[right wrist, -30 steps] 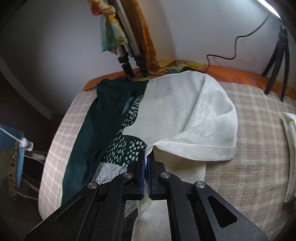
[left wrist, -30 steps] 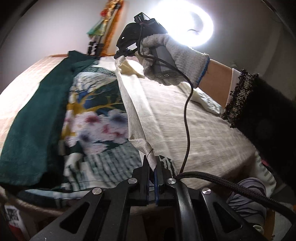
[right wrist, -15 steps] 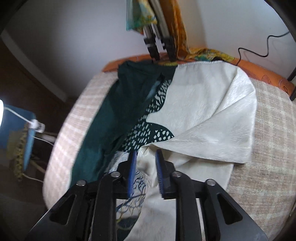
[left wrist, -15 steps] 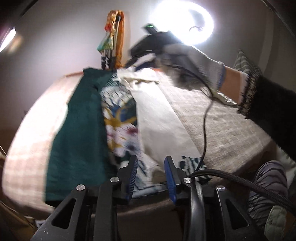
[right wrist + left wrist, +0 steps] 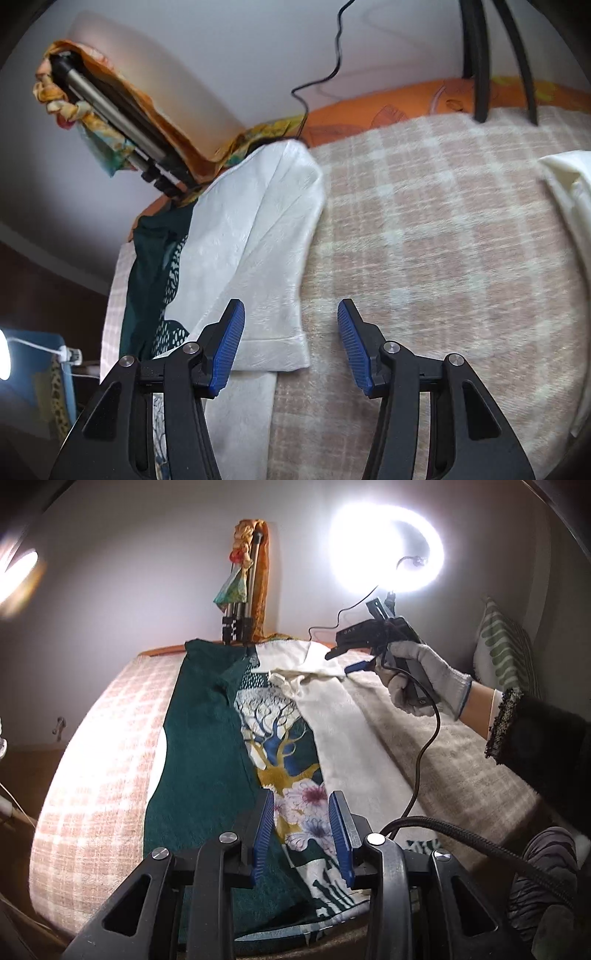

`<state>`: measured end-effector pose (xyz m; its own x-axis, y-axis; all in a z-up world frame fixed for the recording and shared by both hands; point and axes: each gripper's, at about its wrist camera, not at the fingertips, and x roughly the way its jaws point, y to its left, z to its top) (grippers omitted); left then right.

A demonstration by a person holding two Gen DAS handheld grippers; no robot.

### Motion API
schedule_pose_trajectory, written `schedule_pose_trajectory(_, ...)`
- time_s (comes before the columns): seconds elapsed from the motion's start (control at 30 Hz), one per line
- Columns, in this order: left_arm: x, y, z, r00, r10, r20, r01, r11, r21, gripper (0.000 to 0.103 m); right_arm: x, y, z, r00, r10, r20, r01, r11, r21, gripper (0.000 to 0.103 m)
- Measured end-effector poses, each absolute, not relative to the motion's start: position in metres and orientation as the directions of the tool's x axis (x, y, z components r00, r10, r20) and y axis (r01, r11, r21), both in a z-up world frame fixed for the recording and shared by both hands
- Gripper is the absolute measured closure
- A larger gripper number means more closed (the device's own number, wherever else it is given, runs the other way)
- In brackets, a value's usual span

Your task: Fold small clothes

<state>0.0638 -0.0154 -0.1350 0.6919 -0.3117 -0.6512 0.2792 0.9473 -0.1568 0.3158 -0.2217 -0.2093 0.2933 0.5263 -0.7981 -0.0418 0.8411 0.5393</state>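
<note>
Left wrist view shows the garment — a dark green, soft-fabric piece of clothing with a printed panel of a gold-and-blue tree and pale flowers (image 5: 280,746) — spread lengthwise on the pink-and-cream checked blanket (image 5: 110,738) ahead of the left tongs (image 5: 302,834). One long side is already turned over: a cream, faintly textured strip of the garment's reverse (image 5: 354,746) runs away from just right of those tongs toward the far edge, covering that side of the print. So I judge the first lengthwise fold is laid, while the green side to the left of the tongs lies flat and unfolded, and any crosswise fold is yet to come.

The left tongs stand partly apart over the flowered print, with nothing pinched between the blue pads. The right tongs (image 5: 291,343), carried by a hand in a grey knit glove (image 5: 421,679), are at the far end of the strip; their jaws are opening, and the right wrist view shows only the hem corner of the cream flap (image 5: 273,354) and bare blanket between them, the pads clear of the cloth.

The folded flap looks smooth along most of its length — but it bunches into small wrinkles near the far end, left of the right tongs. A second pale cloth (image 5: 569,221) lies well off to the right.
</note>
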Motion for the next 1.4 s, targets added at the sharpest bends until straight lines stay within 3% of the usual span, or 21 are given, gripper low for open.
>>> schedule_pose_trajectory(0.03,0.065,-0.015,-0.137,0.689,-0.31,-0.655,0.278,0.948,-0.156,0.072,0.316,-0.219,-0.21,0.291,0.53,-0.796,-0.052,0.84,0.54,0.063)
schedule_pose_trajectory(0.07,0.066,-0.014,-0.138,0.688,-0.309,-0.656,0.276,0.948,-0.157,0.072,0.316,-0.214,-0.211,0.287,0.528,-0.8,-0.065,0.843,0.533,0.088)
schedule_pose_trajectory(0.1,0.066,-0.012,-0.139,0.689,-0.309,-0.655,0.273,0.949,-0.159,0.072,0.317,-0.209,-0.211,0.281,0.515,-0.81,-0.074,0.853,0.516,0.098)
schedule_pose_trajectory(0.17,0.067,-0.008,-0.138,0.696,-0.308,-0.649,0.268,0.949,-0.164,0.072,0.316,-0.205,-0.207,0.287,0.486,-0.826,-0.088,0.872,0.482,0.101)
schedule_pose_trajectory(0.5,0.07,0.009,-0.135,0.7,-0.33,-0.634,0.256,0.944,-0.209,0.073,0.35,-0.157,-0.157,0.346,0.52,-0.781,-0.179,0.854,0.489,0.102)
schedule_pose_trajectory(0.93,0.075,0.023,-0.142,0.686,-0.296,-0.665,0.202,0.955,-0.217,0.073,0.407,-0.056,-0.204,0.266,0.486,-0.832,-0.205,0.872,0.444,0.1)
schedule_pose_trajectory(1.1,0.076,0.02,-0.143,0.692,-0.268,-0.67,0.196,0.963,-0.183,0.073,0.41,-0.065,-0.202,0.262,0.545,-0.796,-0.185,0.838,0.513,0.067)
schedule_pose_trajectory(1.4,0.071,0.021,-0.151,0.705,-0.188,-0.684,0.191,0.979,-0.072,0.072,0.345,-0.136,-0.119,0.352,0.57,-0.742,-0.24,0.822,0.517,0.067)
